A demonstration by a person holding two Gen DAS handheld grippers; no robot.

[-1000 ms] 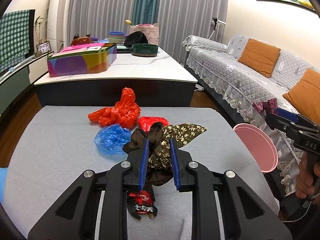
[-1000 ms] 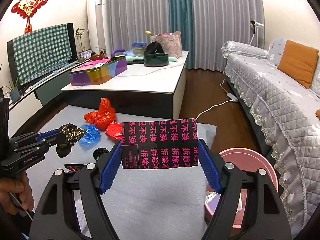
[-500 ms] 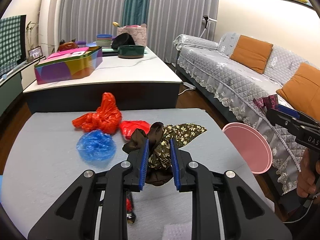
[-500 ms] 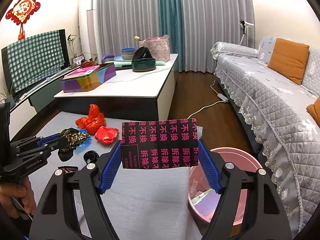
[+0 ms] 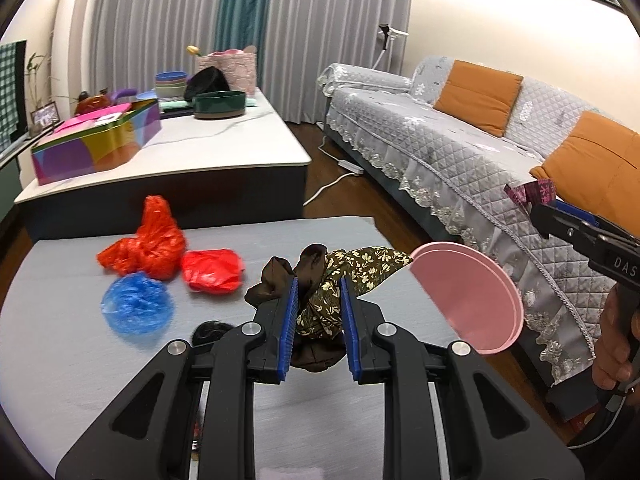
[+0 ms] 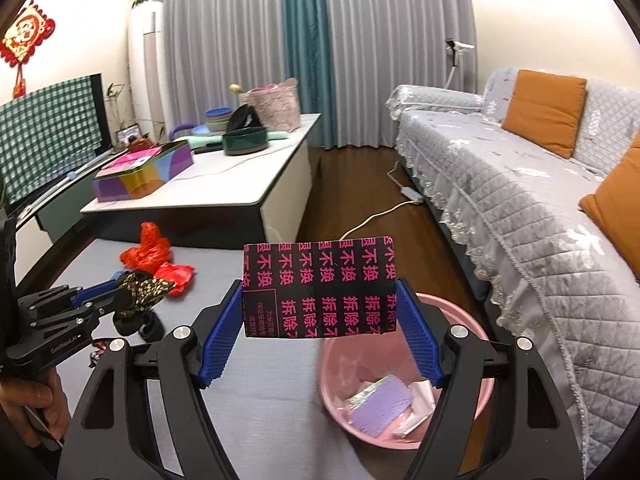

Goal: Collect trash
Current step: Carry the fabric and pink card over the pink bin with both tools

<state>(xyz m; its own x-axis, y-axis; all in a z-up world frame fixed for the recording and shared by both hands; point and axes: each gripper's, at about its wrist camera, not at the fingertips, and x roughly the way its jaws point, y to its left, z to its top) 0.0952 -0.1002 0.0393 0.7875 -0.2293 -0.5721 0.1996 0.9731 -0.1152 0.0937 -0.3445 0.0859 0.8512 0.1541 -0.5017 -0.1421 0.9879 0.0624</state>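
Blue ribbed pads on the left gripper [image 5: 319,320] press in on a bundle of brown floral cloth [image 5: 332,280], jaws drawn close together and clamped on it, the bundle's ends sticking out past the fingertips. The cloth hangs clear above the grey mat [image 5: 60,340], just left of the pink basin [image 5: 472,300], whose rim stands beside the mat's right edge.

The right gripper [image 6: 320,332] has its jaws spread wide, yet they are not empty: a flat black packet printed with pink characters [image 6: 318,286] spans the whole gap, its two short edges pinched against the blue pads (so the grip is wide but closed on the packet). In the right wrist view the packet sits above and a little left of the basin, which holds a lilac sponge-like piece [image 6: 380,404] and some pale wrappers [image 6: 416,412].

Left of the basin, on the mat, lie a crumpled orange-red bag [image 5: 148,246], a smaller red bag [image 5: 212,266] touching it, and a blue plastic bag [image 5: 136,308] just in front of them. A small black object [image 5: 210,330] lies nearer the left gripper; what it is I cannot tell.

A person's hand [image 5: 616,344] grips the right gripper's handle beside the basin, and another hand [image 6: 36,404] holds the left one's.
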